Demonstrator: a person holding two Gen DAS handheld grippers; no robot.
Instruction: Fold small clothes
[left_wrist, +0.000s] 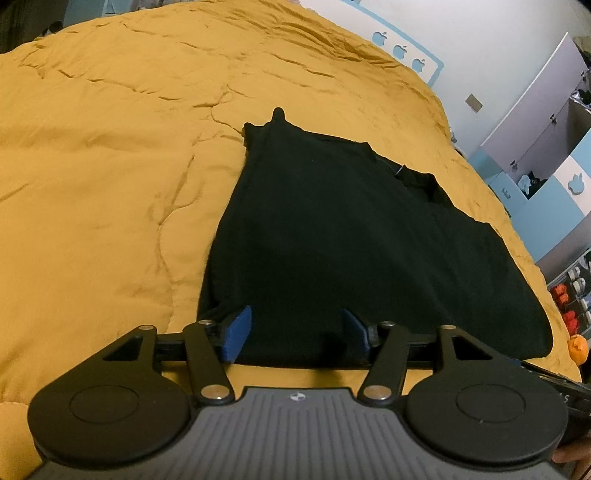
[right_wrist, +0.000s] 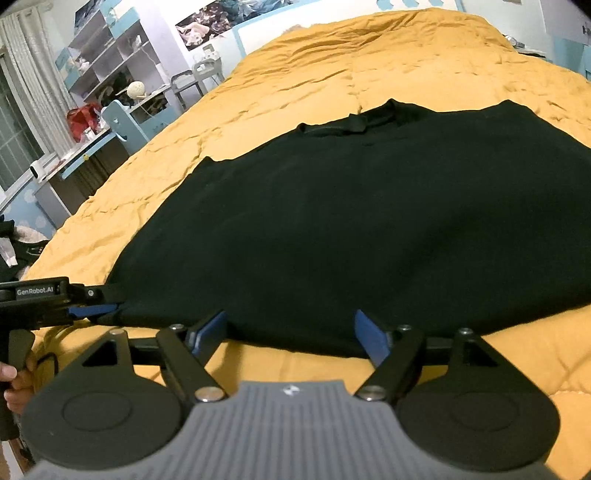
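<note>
Black garment is laid flat on the mustard quilt of the bed, one side already folded in, collar end at the far side, hem at the near edge by both tools. Left tool is held at the hem near the garment's left corner, jaws spread, blue pads seen over the cloth edge with a gap between them; no pinch on the fabric is visible. Right tool is held further along the same hem, jaws spread wide, pads apart over the fabric edge, nothing gripped. In the right wrist view the left tool is seen from the side at the garment's corner, a hand wrapped on its handle. Quilt is creased around the garment. A shelf unit and desk are seen beyond the bed's left side, white and blue cabinets on the other.
</note>
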